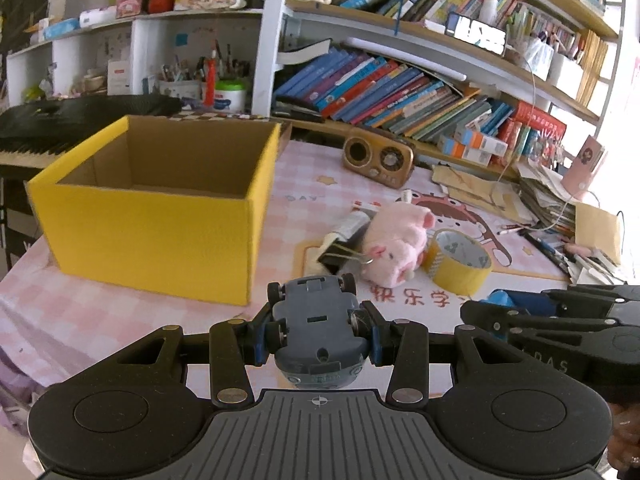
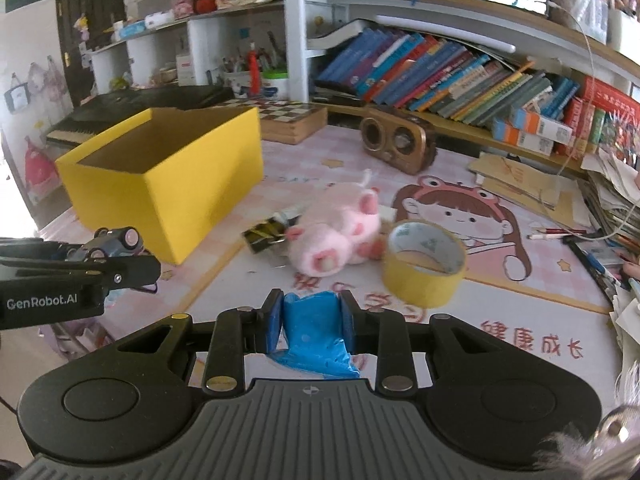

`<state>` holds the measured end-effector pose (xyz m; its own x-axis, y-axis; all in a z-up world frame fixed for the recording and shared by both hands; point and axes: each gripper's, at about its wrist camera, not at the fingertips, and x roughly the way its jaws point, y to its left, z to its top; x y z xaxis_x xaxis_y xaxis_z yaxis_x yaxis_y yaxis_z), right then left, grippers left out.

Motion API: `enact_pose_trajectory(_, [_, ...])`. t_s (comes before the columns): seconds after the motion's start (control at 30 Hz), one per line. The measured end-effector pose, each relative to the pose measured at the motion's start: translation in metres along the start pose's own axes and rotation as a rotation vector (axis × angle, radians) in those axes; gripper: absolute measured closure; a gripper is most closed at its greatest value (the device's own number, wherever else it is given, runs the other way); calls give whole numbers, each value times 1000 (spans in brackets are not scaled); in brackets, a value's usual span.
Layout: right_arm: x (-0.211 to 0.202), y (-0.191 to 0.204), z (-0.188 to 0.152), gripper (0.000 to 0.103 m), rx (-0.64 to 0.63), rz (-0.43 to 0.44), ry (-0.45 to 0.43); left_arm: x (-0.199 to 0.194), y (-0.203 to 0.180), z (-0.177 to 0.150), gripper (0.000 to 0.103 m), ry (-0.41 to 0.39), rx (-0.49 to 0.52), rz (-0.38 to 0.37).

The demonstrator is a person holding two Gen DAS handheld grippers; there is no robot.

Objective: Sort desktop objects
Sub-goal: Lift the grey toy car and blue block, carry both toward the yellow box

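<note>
My left gripper [image 1: 316,330] is shut on a grey toy car [image 1: 318,320], belly up, wheels out to the sides, above the desk's near edge. It also shows at the left of the right wrist view as the left gripper [image 2: 132,268] with the toy car [image 2: 114,240]. My right gripper [image 2: 310,322] is shut on a blue soft object [image 2: 314,336]; in the left view the right gripper [image 1: 476,314] enters from the right. An open yellow box [image 1: 160,208] stands to the left, its inside bare as far as visible. A pink plush pig [image 1: 396,246], a black binder clip [image 1: 340,254] and a yellow tape roll [image 1: 458,262] lie mid-desk.
A pink checked mat [image 2: 500,292] covers the desk. A brown retro radio [image 1: 378,158] sits behind the plush, a chessboard box [image 2: 292,118] behind the yellow box [image 2: 168,176]. Papers and pens [image 2: 560,236] pile at the right. Bookshelves line the back; a keyboard [image 1: 60,124] lies far left.
</note>
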<state>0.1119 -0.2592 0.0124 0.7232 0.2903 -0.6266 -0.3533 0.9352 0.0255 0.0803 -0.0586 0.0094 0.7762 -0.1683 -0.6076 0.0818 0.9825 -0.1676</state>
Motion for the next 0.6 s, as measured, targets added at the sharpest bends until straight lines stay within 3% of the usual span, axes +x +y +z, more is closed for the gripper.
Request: enact_pose_trajectory(0.6, [-17, 95, -27, 76, -4, 3, 29, -47, 67, -28, 61, 20, 18, -35])
